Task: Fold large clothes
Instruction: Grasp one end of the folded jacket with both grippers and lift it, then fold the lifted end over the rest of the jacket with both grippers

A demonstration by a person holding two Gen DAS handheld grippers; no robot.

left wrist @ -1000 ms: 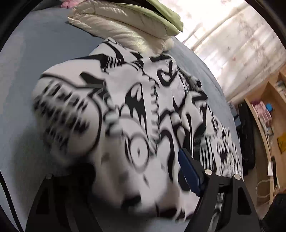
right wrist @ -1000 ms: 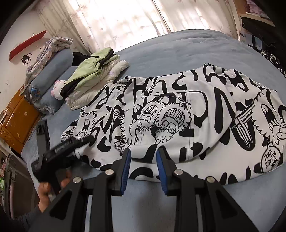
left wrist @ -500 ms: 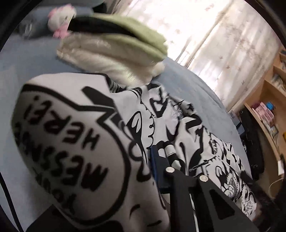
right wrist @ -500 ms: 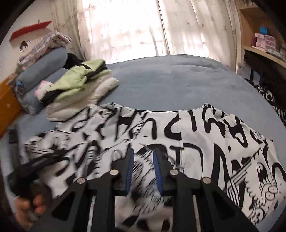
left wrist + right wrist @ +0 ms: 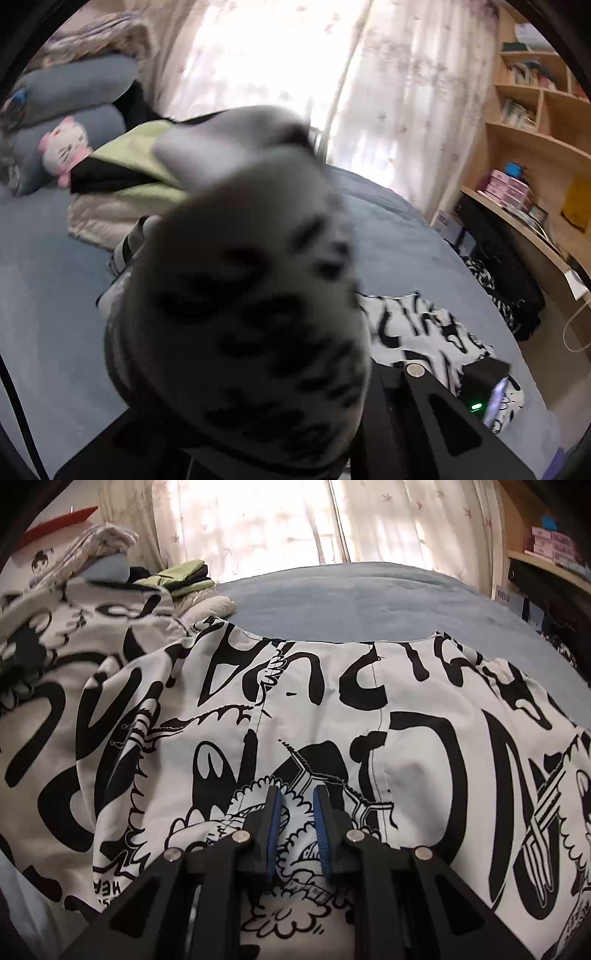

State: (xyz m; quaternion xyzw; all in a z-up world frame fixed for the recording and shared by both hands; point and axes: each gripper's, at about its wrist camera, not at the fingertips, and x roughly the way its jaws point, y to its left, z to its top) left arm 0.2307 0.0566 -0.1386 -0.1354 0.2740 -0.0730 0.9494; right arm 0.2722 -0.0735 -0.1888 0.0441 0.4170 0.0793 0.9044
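I'm lifting the printed garment (image 5: 332,709) off the bed's (image 5: 351,602) left side, left gripper (image 5: 354,424) pinching it; right gripper's (image 5: 295,834) jaws are closing over the cloth.

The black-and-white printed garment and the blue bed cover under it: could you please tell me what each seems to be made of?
The printed garment looks like a soft, matte woven or knit cloth, perhaps cotton: it drapes in loose folds and shows stitched seams, with flat black print. The blue bed cover looks like a slightly fuzzy, matte textile, with a faint nap and no shine. The exact fibre of either cannot be told.
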